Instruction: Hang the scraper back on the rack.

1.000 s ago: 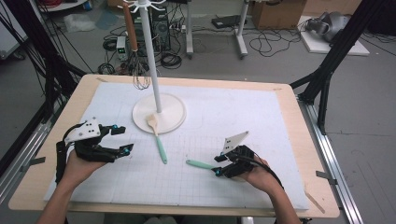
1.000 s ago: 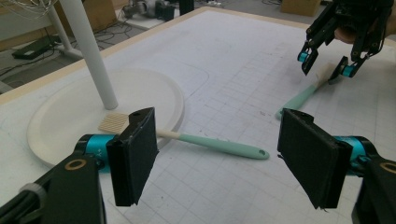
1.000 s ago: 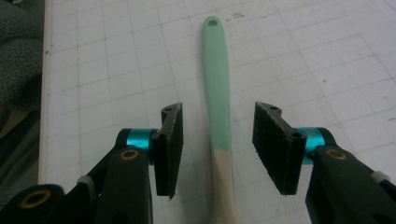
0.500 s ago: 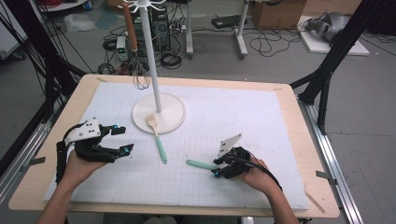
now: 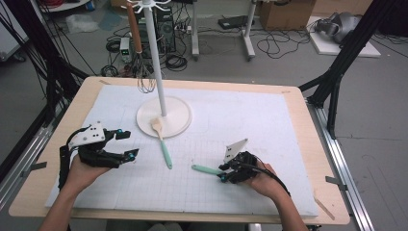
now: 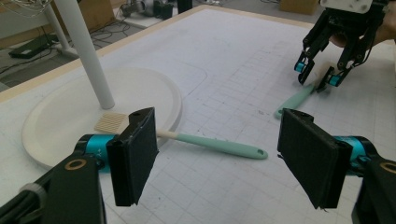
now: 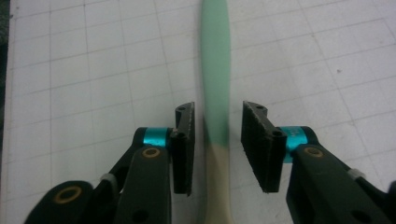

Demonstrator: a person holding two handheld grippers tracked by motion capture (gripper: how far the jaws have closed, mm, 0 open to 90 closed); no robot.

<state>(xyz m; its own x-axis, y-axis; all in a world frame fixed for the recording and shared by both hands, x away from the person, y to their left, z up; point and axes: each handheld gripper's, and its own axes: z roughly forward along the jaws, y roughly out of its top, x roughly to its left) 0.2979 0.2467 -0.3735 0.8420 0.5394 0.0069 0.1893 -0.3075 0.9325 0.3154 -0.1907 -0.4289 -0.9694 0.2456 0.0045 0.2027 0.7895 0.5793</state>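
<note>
At the left, the left gripper [image 5: 126, 143] hovers over the white mat [image 5: 269, 125] with its jaws standing apart and nothing between them. Just right of it, near the middle, one green-handled spatula [image 5: 162, 142] lies with its pale head on the rim of the white stand base [image 5: 163, 117] and its handle running toward the person; it is untouched. A whisk [image 5: 143, 79] already hangs from the stand's top at the far side.

Farther right, the right gripper [image 5: 224, 172] straddles the second spatula [image 7: 215, 93], which lies flat on the mat at the near right. Its jaws have just been closing, yet a sliver of gap shows on each side of the handle, so the grip is not yet made. Judged from this, lifting and hanging both spatulas remains.

The second spatula's head is cut off below the right gripper view, and the stand's hooks are cropped in the high view.
</note>
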